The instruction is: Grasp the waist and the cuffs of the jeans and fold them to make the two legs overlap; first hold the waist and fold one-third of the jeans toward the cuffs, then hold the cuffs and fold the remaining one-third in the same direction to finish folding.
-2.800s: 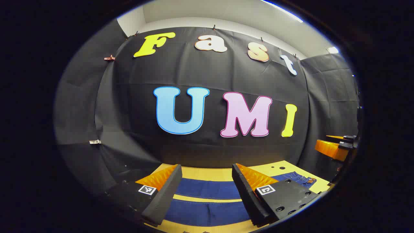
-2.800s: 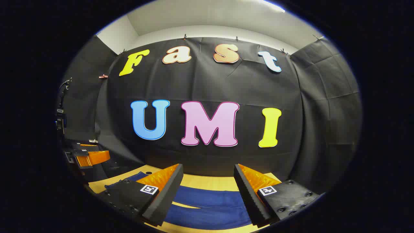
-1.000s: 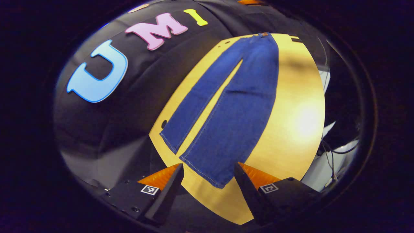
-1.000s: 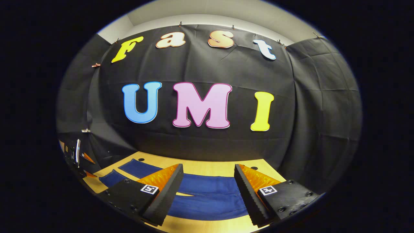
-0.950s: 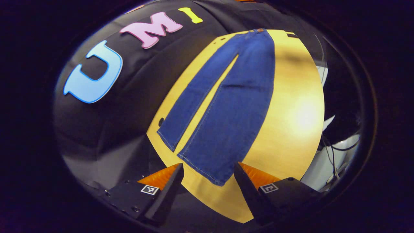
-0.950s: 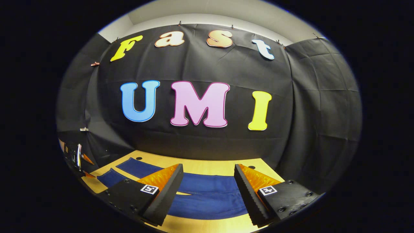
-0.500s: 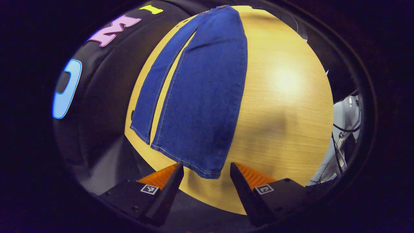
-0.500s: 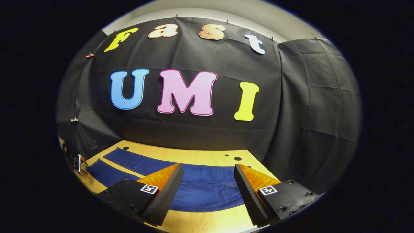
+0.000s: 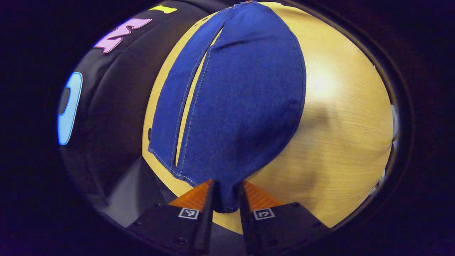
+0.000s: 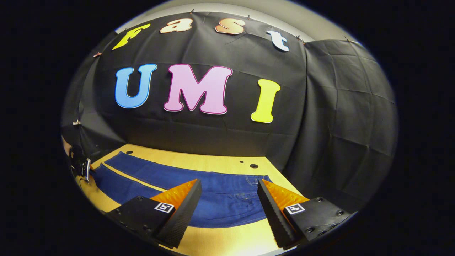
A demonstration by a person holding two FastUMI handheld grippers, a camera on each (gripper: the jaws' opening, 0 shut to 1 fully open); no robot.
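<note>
Blue jeans lie flat on the wooden table, the two legs side by side and the waist at the far end. My left gripper is shut on the cuff of the nearer leg, and the denim bunches between its fingers. In the right gripper view the jeans stretch left to right. My right gripper hovers open over their waist end with nothing between its fingers. The left gripper sits small at the far left by the cuffs.
The black cloth wall stands close behind the table's far edge. Small round holes mark the tabletop near the waist. The table's left end drops off just under my left gripper. Bare wood lies beside the jeans.
My left gripper dropped onto the near leg's cuff and went from open to shut on it. The right gripper tipped down and drifted toward the waist, still open.
</note>
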